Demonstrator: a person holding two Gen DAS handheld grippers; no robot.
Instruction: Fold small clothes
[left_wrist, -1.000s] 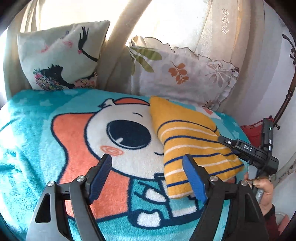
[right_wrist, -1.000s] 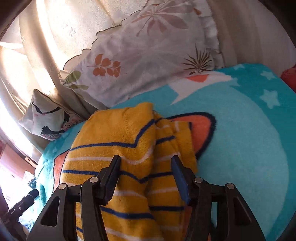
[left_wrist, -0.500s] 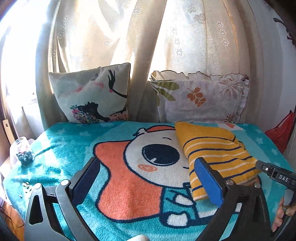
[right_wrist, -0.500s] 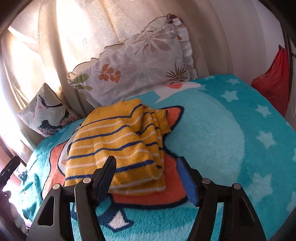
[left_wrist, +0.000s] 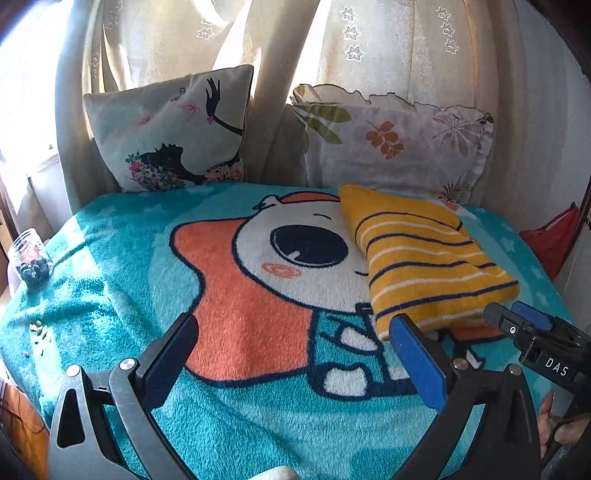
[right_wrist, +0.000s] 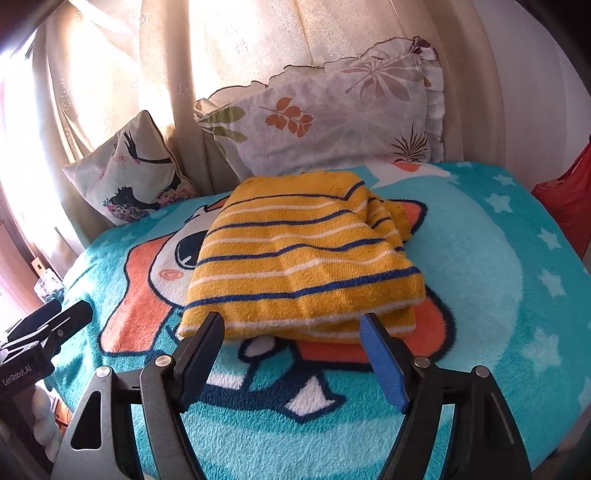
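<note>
Indoors: teal cartoon blanket (left_wrist: 110, 295), two pillows (left_wrist: 170, 133), curtains (right_wrist: 110, 74); both hand-held grippers (left_wrist: 295, 354) (right_wrist: 295, 350) apart, empty.

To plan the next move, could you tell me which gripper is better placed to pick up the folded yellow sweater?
Right: the right gripper is open directly before the sweater; the left gripper faces bare blanket.

Your left gripper (left_wrist: 295, 345) has black arms, silver screws and blue pads; white "DAS" lettering marks your right gripper (left_wrist: 532, 332) at four o'clock.
</note>
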